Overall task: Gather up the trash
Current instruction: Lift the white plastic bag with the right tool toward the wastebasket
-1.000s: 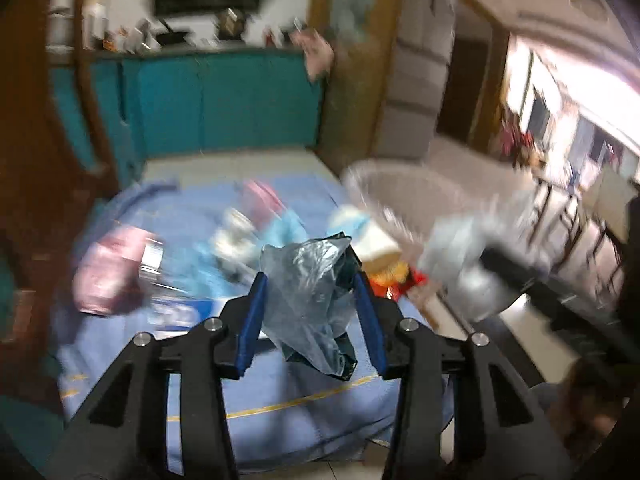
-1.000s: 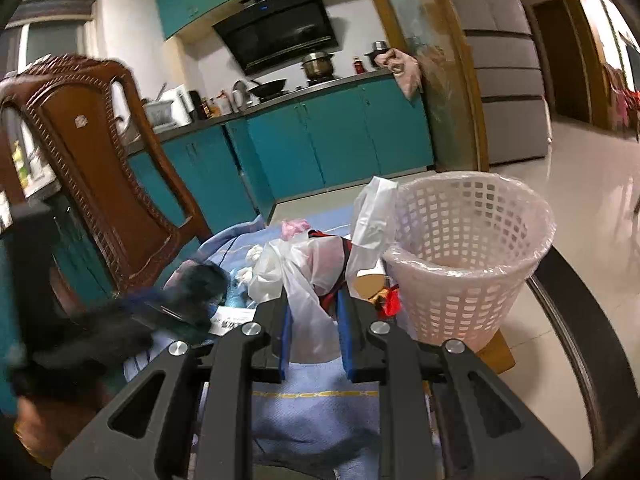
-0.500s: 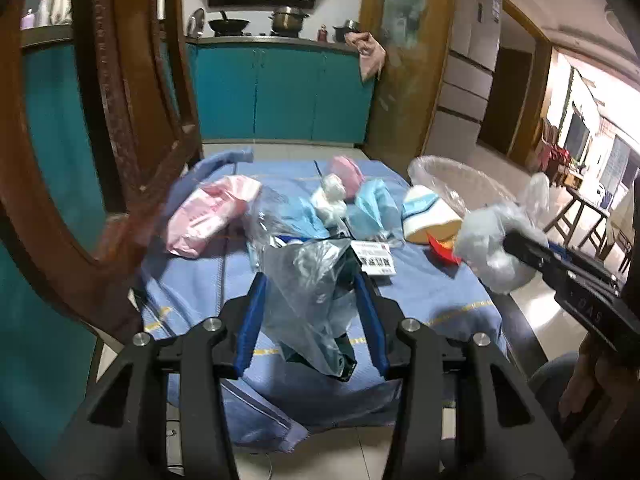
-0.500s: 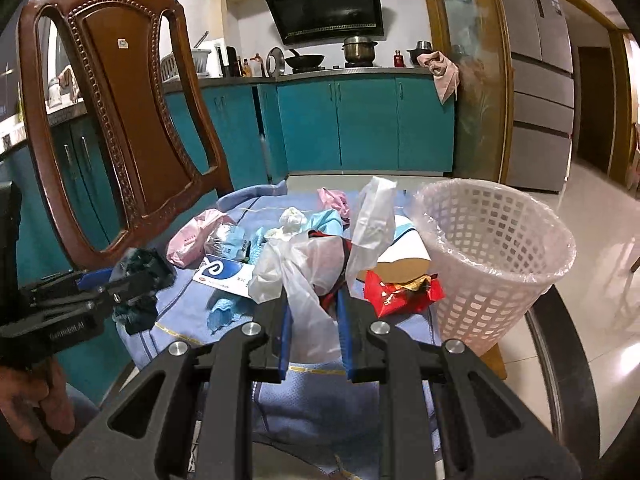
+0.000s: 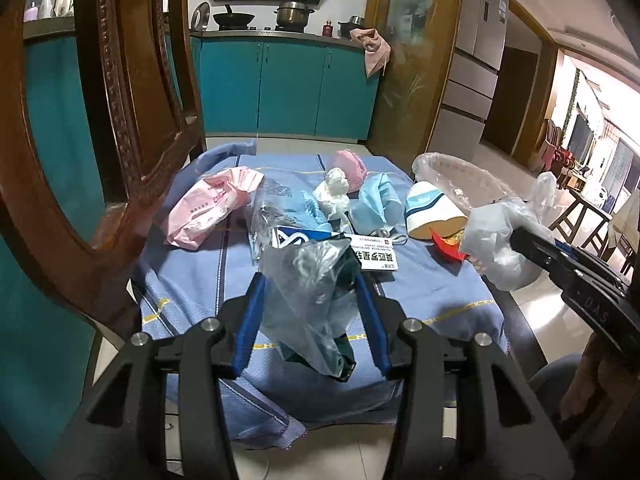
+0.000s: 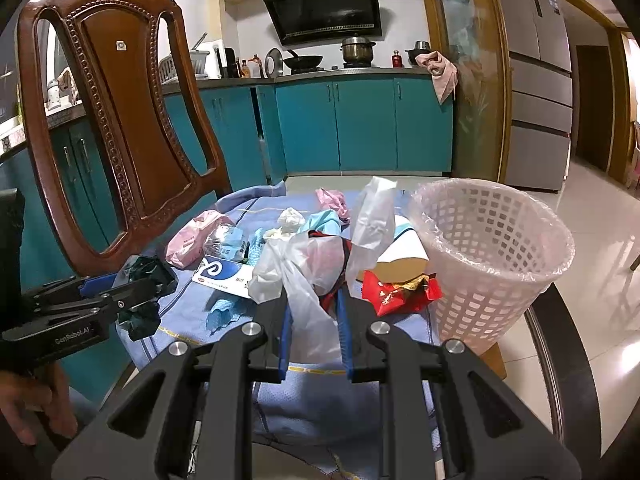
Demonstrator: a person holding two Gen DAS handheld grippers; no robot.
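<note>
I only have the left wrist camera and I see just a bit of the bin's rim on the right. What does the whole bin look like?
Observer: In the right wrist view, the white lattice basket stands upright near the table's right edge, lined with clear plastic.
Operator: Anything lying near its base?
Observer: A red snack wrapper lies close beside its left wall; I cannot tell if they touch.
Operator: What's in my right tool?
Observer: The right tool is shut on a white plastic bag that has something dark with red edging inside.
</note>
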